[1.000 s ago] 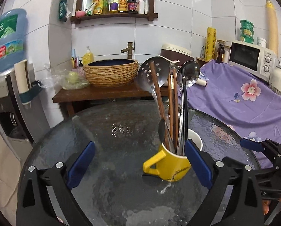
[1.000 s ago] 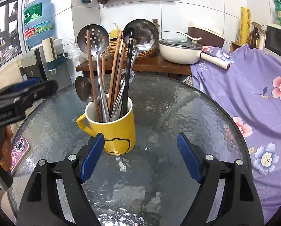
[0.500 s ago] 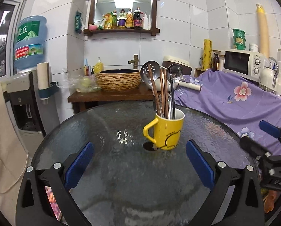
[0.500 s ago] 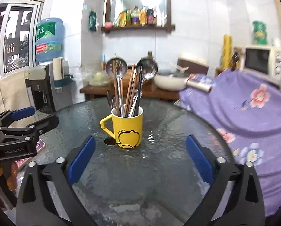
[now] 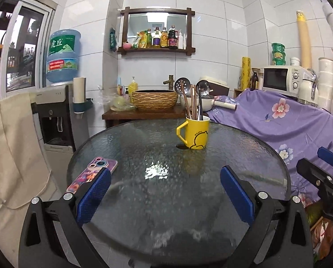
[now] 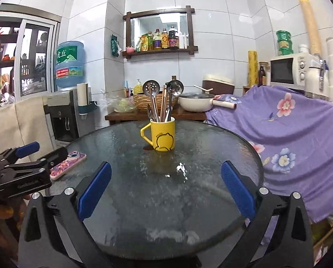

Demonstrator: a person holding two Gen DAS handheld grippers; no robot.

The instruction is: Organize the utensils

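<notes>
A yellow mug [image 5: 195, 134] [image 6: 162, 135] stands upright on the far half of the round glass table [image 5: 144, 201] [image 6: 211, 147]. In it stand a slotted spoon [image 6: 151, 88], a ladle [image 6: 175, 87], wooden chopsticks [image 5: 194, 102] and other metal utensils. My left gripper [image 5: 165, 193] hangs open over the near table edge, well short of the mug, with nothing between its blue pads. My right gripper [image 6: 166, 188] is open too, empty, at the same near edge. Each gripper shows at the side of the other's view.
A phone in a patterned case [image 5: 92, 174] [image 6: 68, 162] lies at the table's left edge. Behind are a wooden stand with a woven basin [image 5: 154, 99] and a white pan [image 6: 195, 103], a water dispenser [image 5: 54, 120] at left, and a purple flowered cloth [image 6: 289, 138] at right.
Both grippers have pulled back from the mug toward the near table edge, so the mug looks smaller and farther. The right gripper's jaws have spread wider. The phone has come into the left view.
</notes>
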